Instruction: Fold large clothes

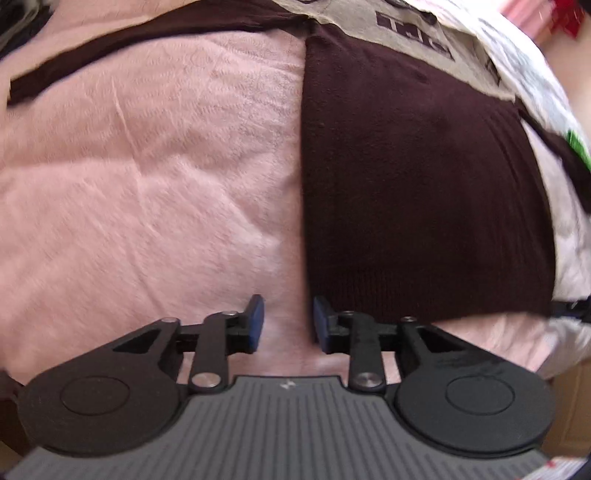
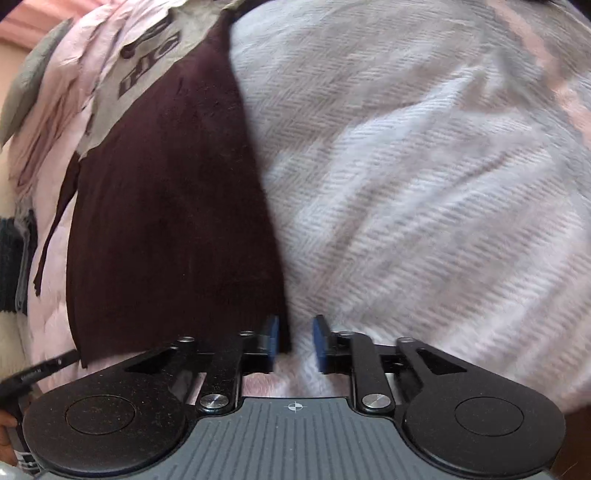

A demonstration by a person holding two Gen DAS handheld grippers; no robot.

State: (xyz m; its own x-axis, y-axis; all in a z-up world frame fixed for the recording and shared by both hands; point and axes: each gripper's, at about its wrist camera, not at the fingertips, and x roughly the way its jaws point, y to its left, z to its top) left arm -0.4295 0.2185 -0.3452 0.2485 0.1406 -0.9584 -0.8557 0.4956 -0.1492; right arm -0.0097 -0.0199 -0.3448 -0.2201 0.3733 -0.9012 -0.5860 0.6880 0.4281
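The maroon garment (image 1: 424,192) lies flat on the pink blanket (image 1: 147,184), between my tongs. My left gripper (image 1: 288,323) and right gripper (image 2: 294,341) stand apart, empty, at its near corners. Farther off, its grey printed panel (image 1: 413,33) stays spread, probably for another fold.

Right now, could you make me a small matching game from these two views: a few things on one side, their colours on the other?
Things:
1. folded garment
2. fleece blanket
3. woven blanket
4. tool pads

Colours:
a. blue
b. pale grey-white, herringbone weave
c. dark maroon
d. pink

Pairs: 1-c, 2-d, 3-b, 4-a
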